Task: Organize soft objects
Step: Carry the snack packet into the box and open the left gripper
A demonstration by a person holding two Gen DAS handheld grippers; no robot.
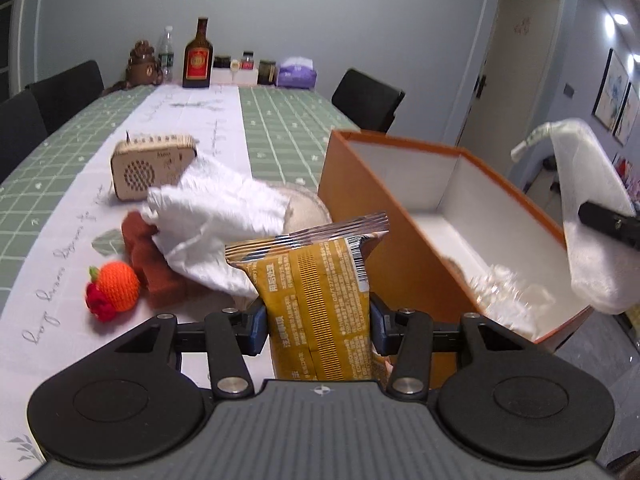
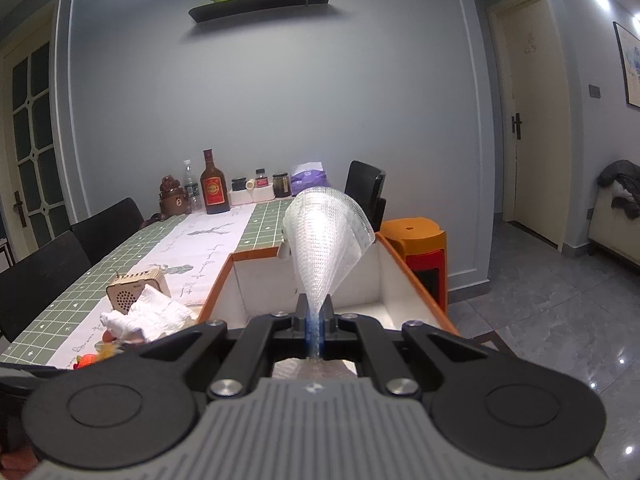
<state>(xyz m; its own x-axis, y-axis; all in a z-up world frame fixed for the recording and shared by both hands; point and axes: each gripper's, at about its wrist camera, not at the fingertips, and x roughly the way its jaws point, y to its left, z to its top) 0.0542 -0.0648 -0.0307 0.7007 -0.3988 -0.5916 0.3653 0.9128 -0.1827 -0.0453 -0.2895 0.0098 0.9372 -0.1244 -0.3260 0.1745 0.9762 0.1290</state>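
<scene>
Here the left tongs (image 1: 318, 326) had their pads pressed on both sides of a yellow snack packet (image 1: 316, 300), standing upright with its crimped silver seam on top. The packet was held just beside the near left wall of the orange box (image 1: 400, 240), likely on its way inside, being soft and light.

The right tongs (image 2: 316, 316) were fully closed, pinching the narrow end of a white mesh sleeve (image 2: 326, 236), which fanned upward above the box's open white interior. From the left wrist view the same sleeve hung over the box's right rim, apparently so it could drop straight in. Something clear and crinkled already lay in the box; what it was I could not tell.

Left of the box, on the tabletop (image 1: 56, 264), waited a crumpled white cloth (image 1: 208, 216), a brown woolly piece (image 1: 148, 264), and a knitted orange fruit (image 1: 118, 286). A wooden speaker (image 1: 150, 166) sat farther back from the box, probably not for sorting.
</scene>
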